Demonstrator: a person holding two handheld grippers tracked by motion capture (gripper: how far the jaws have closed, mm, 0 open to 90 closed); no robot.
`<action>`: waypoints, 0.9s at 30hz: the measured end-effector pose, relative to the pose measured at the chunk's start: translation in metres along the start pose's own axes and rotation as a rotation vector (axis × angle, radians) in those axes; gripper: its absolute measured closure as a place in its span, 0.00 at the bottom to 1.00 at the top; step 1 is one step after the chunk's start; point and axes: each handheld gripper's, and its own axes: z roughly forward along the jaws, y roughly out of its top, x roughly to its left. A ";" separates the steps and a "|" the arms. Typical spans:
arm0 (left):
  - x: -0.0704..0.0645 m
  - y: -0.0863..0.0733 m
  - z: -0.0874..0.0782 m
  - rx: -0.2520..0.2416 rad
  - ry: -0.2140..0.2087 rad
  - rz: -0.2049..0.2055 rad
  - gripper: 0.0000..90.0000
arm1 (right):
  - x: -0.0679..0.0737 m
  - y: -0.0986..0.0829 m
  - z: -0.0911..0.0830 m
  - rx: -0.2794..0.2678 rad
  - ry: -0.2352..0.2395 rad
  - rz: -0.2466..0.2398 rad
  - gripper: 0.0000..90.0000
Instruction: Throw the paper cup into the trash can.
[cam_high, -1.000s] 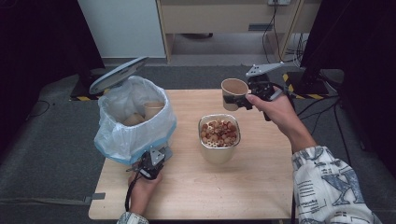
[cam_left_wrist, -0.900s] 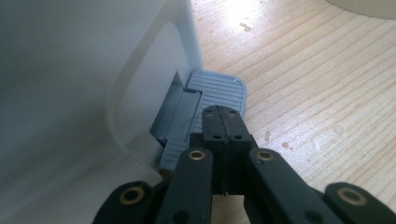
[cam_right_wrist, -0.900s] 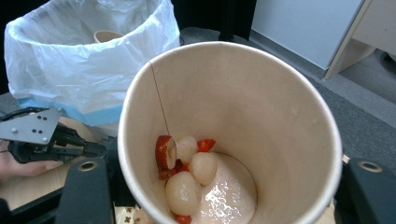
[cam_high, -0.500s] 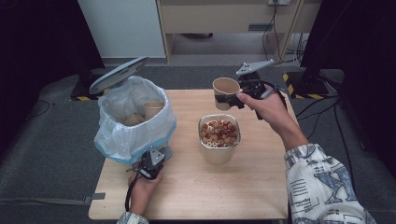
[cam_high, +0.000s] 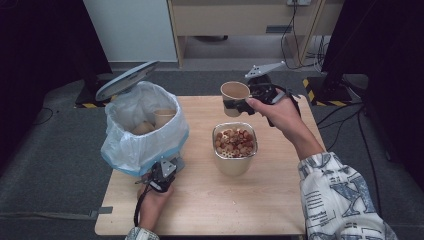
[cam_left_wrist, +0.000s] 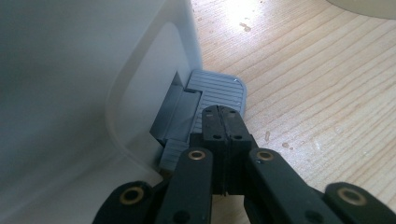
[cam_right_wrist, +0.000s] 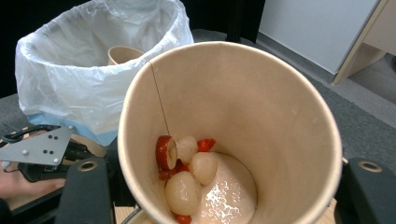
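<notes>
The right gripper (cam_high: 239, 104), clamped on the brown paper cup (cam_high: 234, 98) of wet fruit scraps at the table's far side, could spill short of the white-bagged pedal bin (cam_high: 142, 131) at the left if the shut left gripper (cam_left_wrist: 221, 122) slips off the grey pedal (cam_left_wrist: 219, 91).

High view looks down over the pale wooden table (cam_high: 210, 200); gripper views sit close, sharing its white-bagged bin (cam_high: 142, 132) (cam_right_wrist: 93, 88).

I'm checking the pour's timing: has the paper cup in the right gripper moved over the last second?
Yes. The paper cup has shifted left along the table's far edge, nearer the bin; it now sits beyond the metal tub.
</notes>
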 end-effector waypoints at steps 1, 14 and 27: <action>0.000 0.000 0.000 0.002 0.000 0.003 0.99 | 0.001 0.001 0.001 -0.001 0.000 0.000 0.36; 0.000 0.000 0.000 0.000 -0.002 -0.007 0.99 | 0.013 0.016 0.014 0.000 0.017 -0.014 0.36; 0.000 0.000 0.000 0.000 0.001 0.005 0.99 | 0.025 0.035 0.028 -0.007 0.032 -0.020 0.36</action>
